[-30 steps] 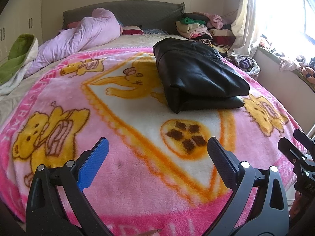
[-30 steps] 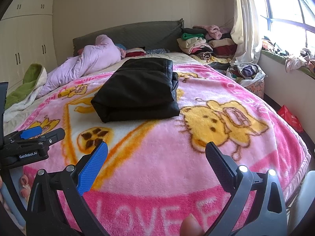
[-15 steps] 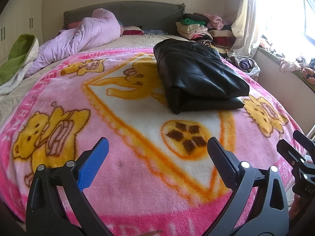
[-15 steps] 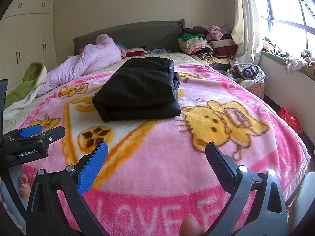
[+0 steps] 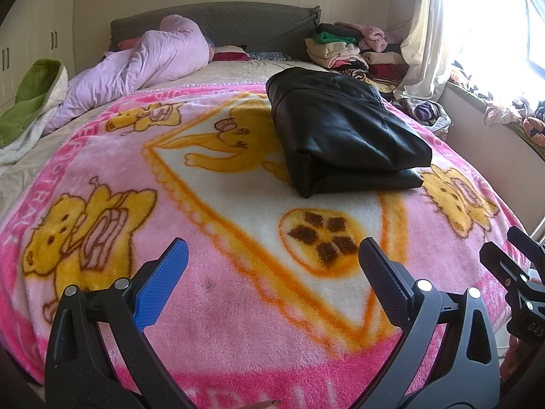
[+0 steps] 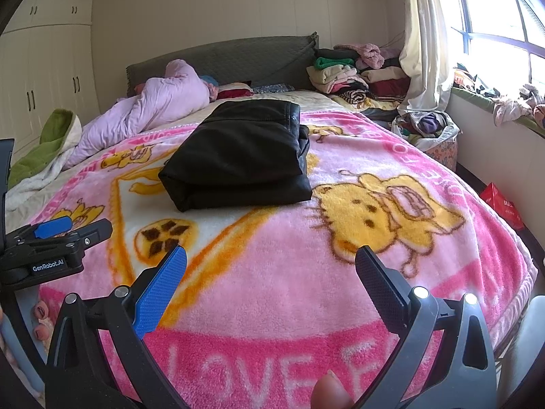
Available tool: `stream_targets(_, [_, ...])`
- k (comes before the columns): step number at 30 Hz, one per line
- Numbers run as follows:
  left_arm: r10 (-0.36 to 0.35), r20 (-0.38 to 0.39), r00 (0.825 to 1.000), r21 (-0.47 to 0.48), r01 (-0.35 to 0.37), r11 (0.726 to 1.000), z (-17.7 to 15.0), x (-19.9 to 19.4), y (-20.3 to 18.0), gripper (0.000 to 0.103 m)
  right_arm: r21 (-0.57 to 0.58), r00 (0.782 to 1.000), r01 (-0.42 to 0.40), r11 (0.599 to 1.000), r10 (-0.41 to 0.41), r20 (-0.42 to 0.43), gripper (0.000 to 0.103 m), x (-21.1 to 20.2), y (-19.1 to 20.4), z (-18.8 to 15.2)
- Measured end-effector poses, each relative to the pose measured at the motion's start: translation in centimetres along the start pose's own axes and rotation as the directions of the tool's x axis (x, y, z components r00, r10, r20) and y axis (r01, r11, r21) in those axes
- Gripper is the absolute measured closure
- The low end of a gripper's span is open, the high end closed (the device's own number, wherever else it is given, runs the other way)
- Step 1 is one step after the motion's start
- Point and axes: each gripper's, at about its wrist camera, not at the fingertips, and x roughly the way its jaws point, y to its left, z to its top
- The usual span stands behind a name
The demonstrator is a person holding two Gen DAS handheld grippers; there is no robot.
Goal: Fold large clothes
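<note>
Where sunlight falls, pink cartoon blanket (image 6: 272, 289) under folded black garment (image 6: 238, 156).

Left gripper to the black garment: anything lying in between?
Only blanket. In the left wrist view, its printed brown-spotted yellow disc lies between the open left gripper and the folded black garment; no loose item.

Bedroom clutter around a pink cartoon blanket (image 5: 238, 306)

A lilac duvet (image 5: 153, 58) lies bunched by the dark headboard (image 6: 231, 54), a stack of folded clothes (image 6: 344, 75) sits near the cream curtain (image 6: 422, 44), and white wardrobes (image 6: 41, 78) line the left wall
</note>
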Motion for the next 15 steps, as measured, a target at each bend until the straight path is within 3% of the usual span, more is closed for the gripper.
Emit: stream_targets(15, [0.008,-0.001,1.0,-0.001,-0.008,1.0,0.04,-0.13,0.21,0.009,-0.001,1.0,0.004,1.0,-0.004,0.001,0.004,-0.03,-0.05,-0.26])
